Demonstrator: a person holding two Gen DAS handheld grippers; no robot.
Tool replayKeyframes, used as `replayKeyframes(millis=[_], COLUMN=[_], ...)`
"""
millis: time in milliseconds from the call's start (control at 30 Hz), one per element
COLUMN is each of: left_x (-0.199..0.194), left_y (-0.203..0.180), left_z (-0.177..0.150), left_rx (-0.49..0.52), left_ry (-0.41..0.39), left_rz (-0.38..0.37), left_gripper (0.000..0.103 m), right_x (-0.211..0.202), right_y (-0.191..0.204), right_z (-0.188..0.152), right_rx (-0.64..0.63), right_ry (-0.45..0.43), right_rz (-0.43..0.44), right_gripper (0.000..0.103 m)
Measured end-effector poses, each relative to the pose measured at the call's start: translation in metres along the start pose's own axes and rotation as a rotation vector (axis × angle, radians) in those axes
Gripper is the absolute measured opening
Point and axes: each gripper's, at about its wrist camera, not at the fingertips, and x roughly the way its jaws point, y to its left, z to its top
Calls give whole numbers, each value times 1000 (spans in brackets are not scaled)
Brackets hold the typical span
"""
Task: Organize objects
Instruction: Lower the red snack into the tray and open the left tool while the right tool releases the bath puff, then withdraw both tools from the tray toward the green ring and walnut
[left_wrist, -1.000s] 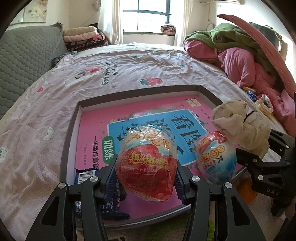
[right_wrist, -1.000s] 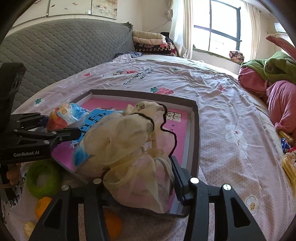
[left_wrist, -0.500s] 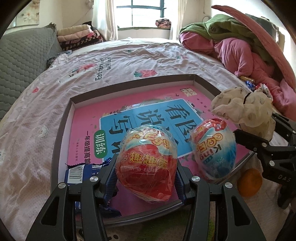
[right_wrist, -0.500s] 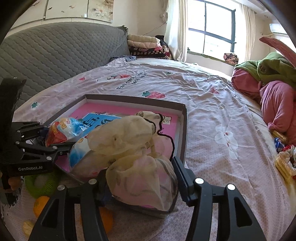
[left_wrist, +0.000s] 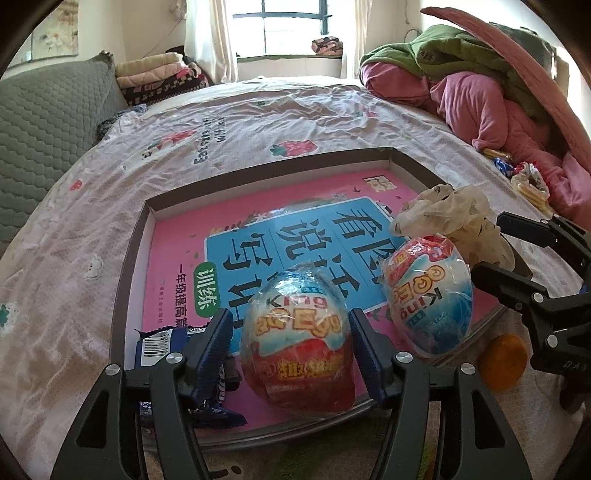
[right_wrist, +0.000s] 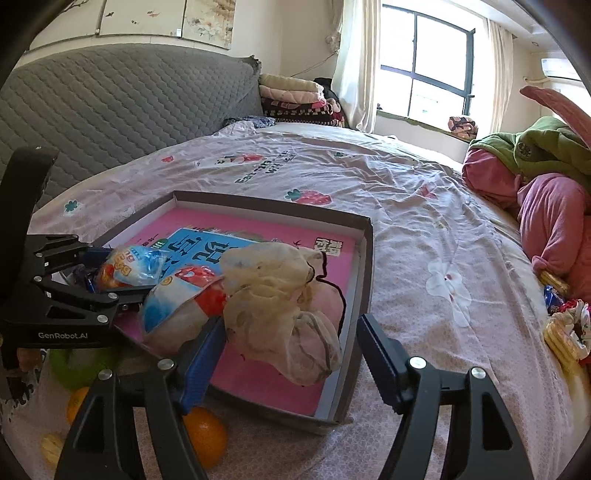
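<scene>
my left gripper (left_wrist: 291, 332) jaws are opening off the red egg (left_wrist: 299, 354); my right gripper (right_wrist: 291, 339) jaws are opening off the mesh pouch (right_wrist: 280, 310). both now rest in the tray (right_wrist: 364, 273), so i judge this placement done

A shallow grey box (left_wrist: 133, 258) lies on the bed, a pink and blue book (left_wrist: 295, 236) flat inside. On the book rest a red egg (left_wrist: 299, 347), a blue egg (left_wrist: 428, 295) beside it, a crumpled cream pouch (right_wrist: 280, 295) against the blue egg, and a dark blue wrapper (left_wrist: 162, 343) at the box's near corner
</scene>
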Motion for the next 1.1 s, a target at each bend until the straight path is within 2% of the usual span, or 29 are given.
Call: replayKeyframes(millis=[600,1100], left_x=[-28,-59], left_y=[11,25], left_z=[10,2], left_rx=[-58,-99], left_ry=[-39,-77], left_rz=[-30,6], left_gripper=[69,70], right_x=[-11,-27], right_y=[-2,5], right_z=[6,11], right_rx=[13,1], right_ry=[-37,-86], right_rz=[12,47], right_gripper=[72,72])
